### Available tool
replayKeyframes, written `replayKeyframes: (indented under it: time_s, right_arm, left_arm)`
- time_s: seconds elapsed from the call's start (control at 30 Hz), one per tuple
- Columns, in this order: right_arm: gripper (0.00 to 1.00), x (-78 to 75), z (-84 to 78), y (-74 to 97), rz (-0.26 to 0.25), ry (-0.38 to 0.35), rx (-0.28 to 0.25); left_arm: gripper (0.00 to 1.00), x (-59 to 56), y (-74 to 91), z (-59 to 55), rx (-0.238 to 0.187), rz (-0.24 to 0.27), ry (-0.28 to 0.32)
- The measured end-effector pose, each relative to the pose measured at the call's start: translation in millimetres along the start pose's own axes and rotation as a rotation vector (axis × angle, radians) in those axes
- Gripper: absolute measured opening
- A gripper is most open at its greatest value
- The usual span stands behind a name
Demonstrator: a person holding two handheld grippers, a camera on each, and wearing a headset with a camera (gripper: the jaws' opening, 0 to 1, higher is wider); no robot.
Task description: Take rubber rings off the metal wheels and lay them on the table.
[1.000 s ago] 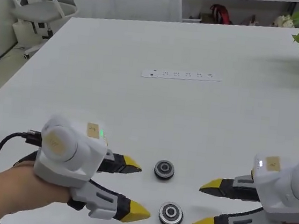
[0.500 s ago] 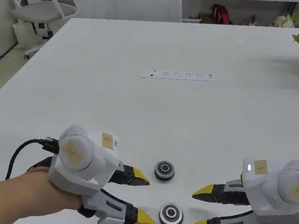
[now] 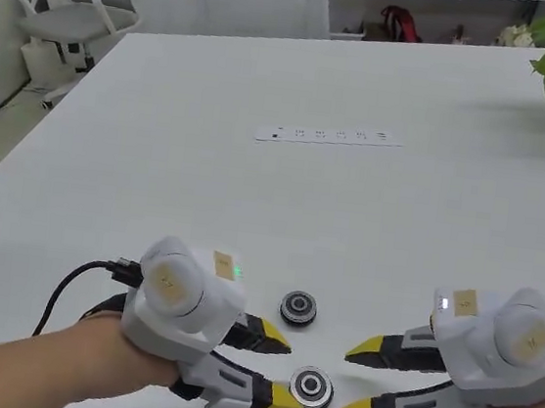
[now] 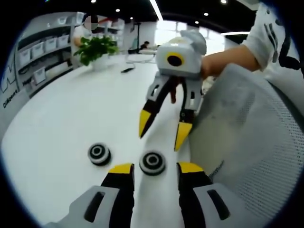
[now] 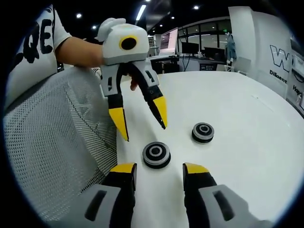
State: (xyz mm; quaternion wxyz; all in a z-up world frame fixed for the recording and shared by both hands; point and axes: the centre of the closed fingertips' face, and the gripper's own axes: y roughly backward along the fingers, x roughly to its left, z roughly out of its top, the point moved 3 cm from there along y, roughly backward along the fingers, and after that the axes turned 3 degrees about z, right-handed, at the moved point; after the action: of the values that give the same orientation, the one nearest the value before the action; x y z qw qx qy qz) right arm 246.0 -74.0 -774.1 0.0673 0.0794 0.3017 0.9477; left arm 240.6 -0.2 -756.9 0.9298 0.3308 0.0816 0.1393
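**Flanking the near wheel [image 3: 311, 388]**

Left gripper [image 3: 288, 374], jaws spread, has the near wheel just right of its tips; the right gripper [image 3: 343, 383], likewise spread, faces it slightly farther off. Wheel lies flat on the table [image 3: 252, 212], ring [image 5: 146, 156] on (far wheel [image 3: 298, 307] too). Left gripper view shows it between the tips; head view leaves that unclear.

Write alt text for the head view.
The open left gripper and open right gripper face each other across the near wheel on a white table; a second wheel lies just beyond. A power strip sits farther back.
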Motion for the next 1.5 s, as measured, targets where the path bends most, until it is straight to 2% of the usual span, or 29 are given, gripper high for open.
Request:
replayKeyframes:
  time_s: [0.23, 0.37, 0.63, 0.67, 0.7, 0.73, 0.93, 1.0, 1.07, 1.1, 1.27, 1.5]
  right_arm:
    - [0.36, -0.3, -1.6, -0.6, -0.001, -0.003, 0.001]
    - [0.36, 0.4, -2.1, -1.2, 0.002, -0.002, 0.002]
    - [0.36, 0.5, -4.5, -2.8, 0.004, -0.008, 0.002]
    - [0.36, 0.7, -4.5, -2.9, 0.004, -0.009, 0.001]
    - [0.36, 0.7, -4.7, -3.0, 0.005, -0.009, 0.001]
    - [0.36, 0.7, -4.8, -2.9, 0.004, -0.01, 0.002]
    - [0.35, 0.3, -6.1, -4.4, 0.006, -0.015, 0.001]
    - [0.35, 0.4, -5.8, -4.7, 0.007, -0.014, 0.001]
    - [0.35, -0.1, -6.0, -4.8, 0.007, -0.013, 0.002]
    - [0.35, -0.3, -6.1, -4.9, 0.008, -0.013, 0.002]
    - [0.35, 0.8, -6.5, -6.1, 0.013, -0.01, 0.005]
    - [0.35, 2.7, -7.6, -12.4, 0.019, -0.01, -0.003]
  left_arm:
    - [0.3, 2.9, -7.3, 3.3, -0.013, 0.013, 0.049]
    - [0.28, 0.6, -12.6, 4.0, -0.012, 0.008, 0.062]
    - [0.24, -2.3, -22.1, -5.4, 0.032, 0.015, 0.053]
    - [0.23, -1.8, -21.3, -5.9, 0.033, 0.023, 0.066]
    - [0.23, 0.0, -21.0, -4.4, 0.018, 0.036, 0.108]
    - [0.22, 0.7, -21.0, -3.9, 0.013, 0.036, 0.116]
    - [0.2, -1.3, -22.4, -3.9, 0.019, 0.049, 0.041]
    - [0.2, -3.2, -23.7, -4.0, 0.031, 0.048, -0.03]
    - [0.2, -6.9, -24.8, -4.5, 0.043, 0.047, -0.057]
    - [0.2, -5.7, -26.0, -2.3, 0.03, 0.049, -0.084]
    - [0.14, -0.6, -24.9, -3.2, 0.035, 0.073, -0.057]
    - [0.14, -1.9, -24.7, -4.3, 0.037, 0.077, -0.086]
